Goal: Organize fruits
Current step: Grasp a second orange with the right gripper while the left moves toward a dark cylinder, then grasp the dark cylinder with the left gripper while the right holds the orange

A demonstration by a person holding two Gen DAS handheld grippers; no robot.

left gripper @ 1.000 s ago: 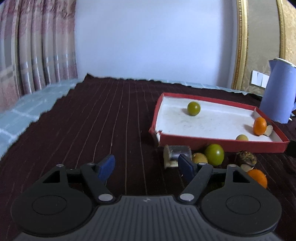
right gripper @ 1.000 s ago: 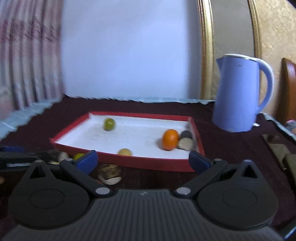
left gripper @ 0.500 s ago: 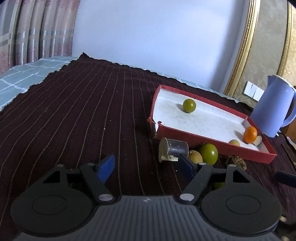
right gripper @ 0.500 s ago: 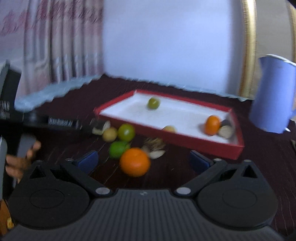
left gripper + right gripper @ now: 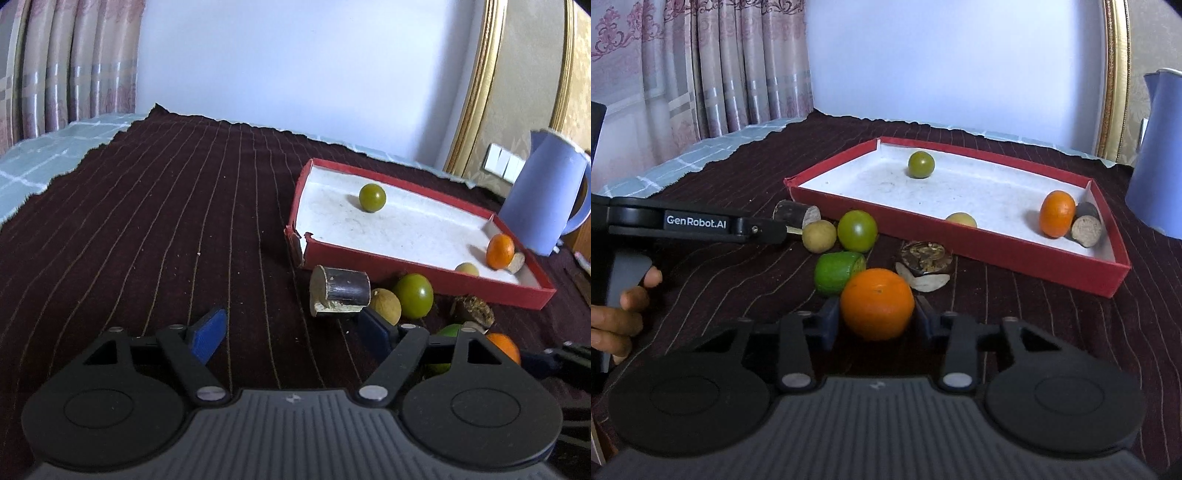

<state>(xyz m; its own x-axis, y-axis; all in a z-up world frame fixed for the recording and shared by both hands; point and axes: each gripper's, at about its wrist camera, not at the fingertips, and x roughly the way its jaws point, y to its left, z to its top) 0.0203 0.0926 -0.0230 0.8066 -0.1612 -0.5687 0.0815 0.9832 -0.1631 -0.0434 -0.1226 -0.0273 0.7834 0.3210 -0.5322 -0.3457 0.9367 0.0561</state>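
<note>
The right tongs are clamped on the orange, pads pressed to both its sides, low over the surface. The left tongs gape wide, gripping nothing, right pad just beside the longan and dark cane stub. Beyond, the red tray holds more fruit; bare striped cloth spreads leftward.

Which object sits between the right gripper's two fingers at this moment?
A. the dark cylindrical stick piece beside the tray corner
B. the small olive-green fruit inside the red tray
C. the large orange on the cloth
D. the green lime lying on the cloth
C: in the right wrist view the large orange fills the gap of the right gripper, with a finger close against each side, while the green lime lies just beyond.
</note>
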